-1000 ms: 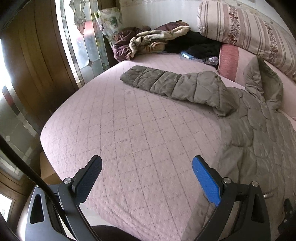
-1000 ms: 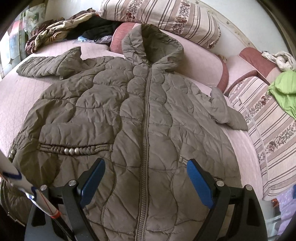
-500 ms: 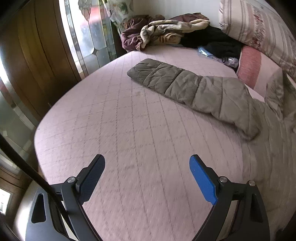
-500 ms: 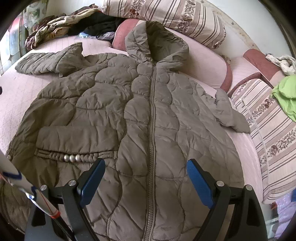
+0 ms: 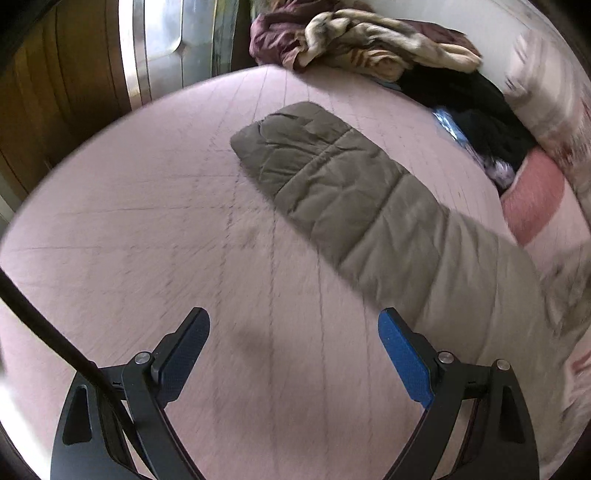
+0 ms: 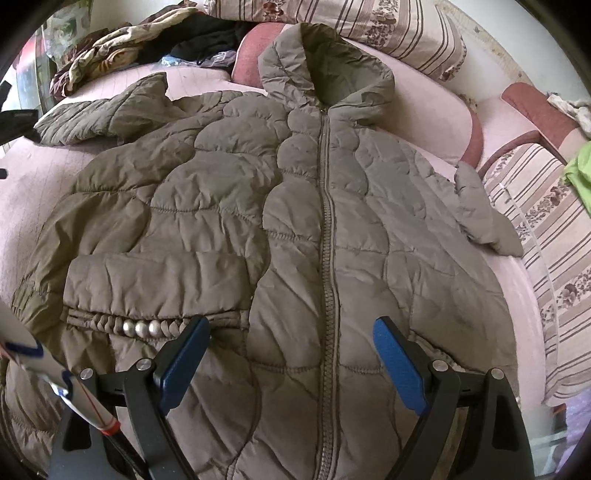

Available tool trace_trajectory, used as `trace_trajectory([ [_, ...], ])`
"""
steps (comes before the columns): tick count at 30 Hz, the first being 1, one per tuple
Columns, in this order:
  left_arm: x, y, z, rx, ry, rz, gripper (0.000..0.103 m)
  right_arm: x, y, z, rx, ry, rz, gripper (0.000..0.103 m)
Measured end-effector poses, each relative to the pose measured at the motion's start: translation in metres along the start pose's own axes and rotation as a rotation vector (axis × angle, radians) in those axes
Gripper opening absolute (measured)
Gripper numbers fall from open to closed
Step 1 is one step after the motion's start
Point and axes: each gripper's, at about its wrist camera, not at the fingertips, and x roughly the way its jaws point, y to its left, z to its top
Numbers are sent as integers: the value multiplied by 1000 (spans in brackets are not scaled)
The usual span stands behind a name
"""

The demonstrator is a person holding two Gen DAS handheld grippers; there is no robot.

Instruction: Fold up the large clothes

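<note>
Olive-brown quilted hooded coat [image 6: 295, 229] lies face up, zipped, spread flat on the pink quilted bedspread [image 5: 147, 240], hood toward the striped floral pillows [image 6: 388, 33] at the head of the bed. One padded sleeve [image 5: 351, 192] extends outward across the bare bedspread; the other sleeve [image 6: 480, 210] lies crumpled beside the coat body on the opposite side, near a striped cushion [image 6: 546, 229].

Left gripper [image 5: 293, 350]: blue-padded jaws wide apart, nothing between them, above bare bedspread, with the outstretched sleeve just ahead and to one side. The view is motion-blurred. Right gripper [image 6: 291, 354]: jaws likewise wide apart, empty, hovering over the lower front of the coat, the zipper line [image 6: 327, 258] running between them; no pad appears to press the fabric.

Judgement: folding proper has not begun; no part of the coat is folded. Step in hand looks like the approach to the first fold, left side aiming for the outstretched sleeve.

Next move calls for: bring the left jaws down around the sleeve near its cuff end, close on the padded fabric, then carry it inward across the coat front. Thick filling may need a deep bite to prevent slipping.

A pile of loose clothes [image 5: 369, 40] sits at the far corner, well apart from the work.
</note>
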Motion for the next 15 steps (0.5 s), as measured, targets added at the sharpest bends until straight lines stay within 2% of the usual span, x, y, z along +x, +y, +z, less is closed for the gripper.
trace_trajectory([
  [3,24,7,21,-98,48,-71,92,3,-2,2,8,-15,14,93],
  [8,43,4,49,-164,35,-135,92,9,-7,4,32,-34,41,94],
  [12,54,1,63,-231,18,-133,92,17,-8,5,41,-36,42,96],
  [14,58,-8,68,-214,18,-102,73,20,-7,5,38,-36,41,96],
  [15,59,-14,70,-192,21,-59,58,20,-6,5,36,-38,39,96],
])
